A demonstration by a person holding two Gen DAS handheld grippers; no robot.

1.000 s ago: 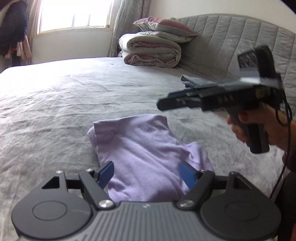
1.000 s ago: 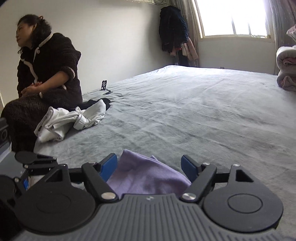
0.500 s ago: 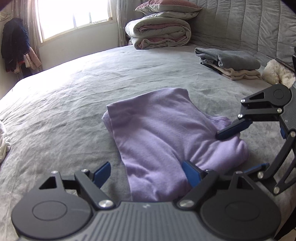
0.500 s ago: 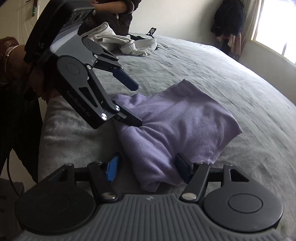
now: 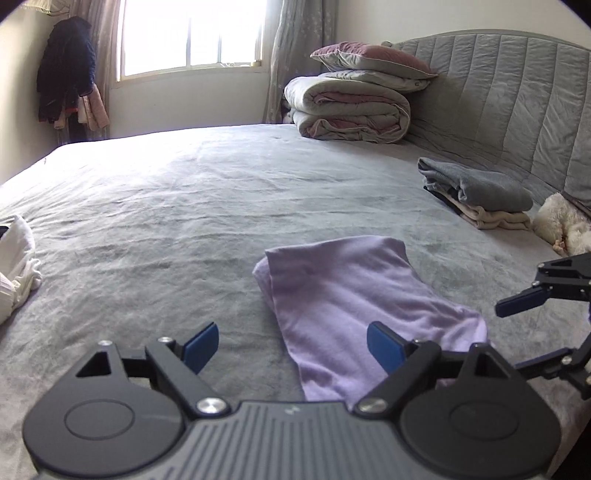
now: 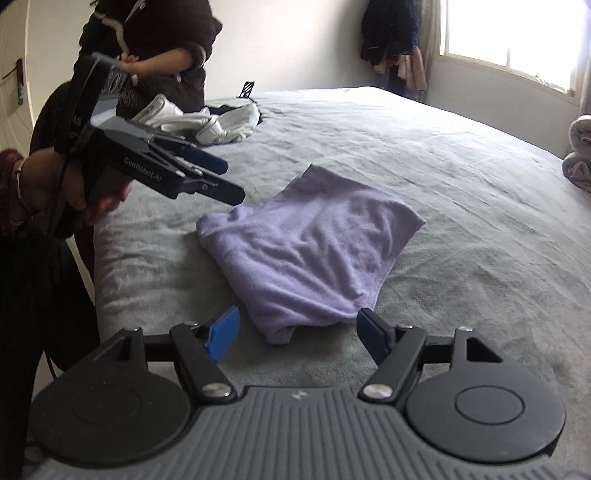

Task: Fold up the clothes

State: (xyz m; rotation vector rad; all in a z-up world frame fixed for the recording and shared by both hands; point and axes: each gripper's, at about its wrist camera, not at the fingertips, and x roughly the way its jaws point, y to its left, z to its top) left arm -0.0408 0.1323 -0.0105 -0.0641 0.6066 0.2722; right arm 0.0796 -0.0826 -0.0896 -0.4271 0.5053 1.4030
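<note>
The folded lilac garment (image 6: 310, 254), soft knit, lies on the bed (image 6: 461, 184), long axis running lower-left to upper-right. My left tool (image 5: 291, 345) and right tool (image 6: 295, 328) are both released, empty.

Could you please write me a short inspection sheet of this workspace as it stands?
Surface: grey bed cover, wrinkled.
Job's things: purple garment lies folded and loose on the bed, in no tool's grip.
Clutter: white clothes in a heap near the far edge; folded grey and beige stack by the headboard; soft toy beside it.
Grippers: left tool open, above the garment's near edge; right tool open, just short of the garment's corner.
Cables: a dark cable hangs from the left tool's handle.
Surroundings: rolled quilt and pillows, window, hanging coats, a person in dark clothes at the bedside.
</note>
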